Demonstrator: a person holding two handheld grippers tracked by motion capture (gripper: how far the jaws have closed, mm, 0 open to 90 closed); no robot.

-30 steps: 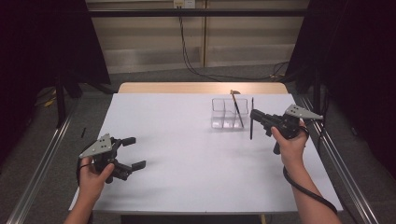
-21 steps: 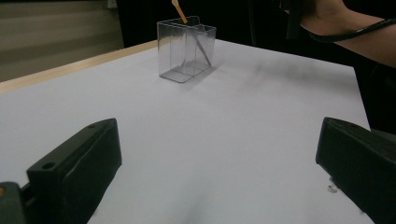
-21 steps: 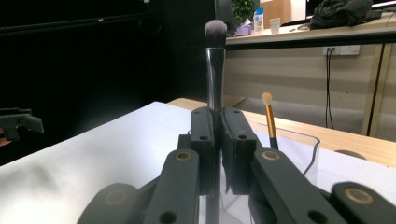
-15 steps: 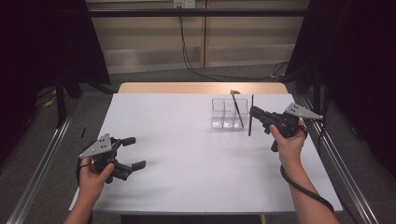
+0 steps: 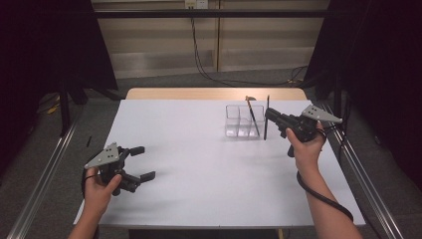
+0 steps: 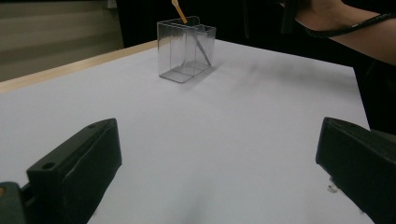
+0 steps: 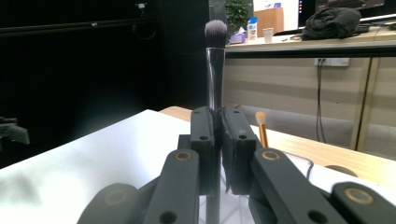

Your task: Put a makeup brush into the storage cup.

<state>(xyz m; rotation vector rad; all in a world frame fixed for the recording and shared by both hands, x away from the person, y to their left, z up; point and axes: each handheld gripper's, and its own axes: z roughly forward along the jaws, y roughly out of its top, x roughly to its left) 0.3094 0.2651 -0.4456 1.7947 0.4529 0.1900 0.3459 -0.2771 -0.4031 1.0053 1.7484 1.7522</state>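
Right gripper, jaws clamped tight on an upright makeup brush, bristles above them; left gripper jaws wide apart, nothing between them

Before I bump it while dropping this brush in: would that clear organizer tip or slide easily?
Probably yes. The clear organizer looks thin-walled and nearly empty, so likely light. It stands tall on a narrow base, so a sideways nudge may tip it. On the smooth white table it could also slide.
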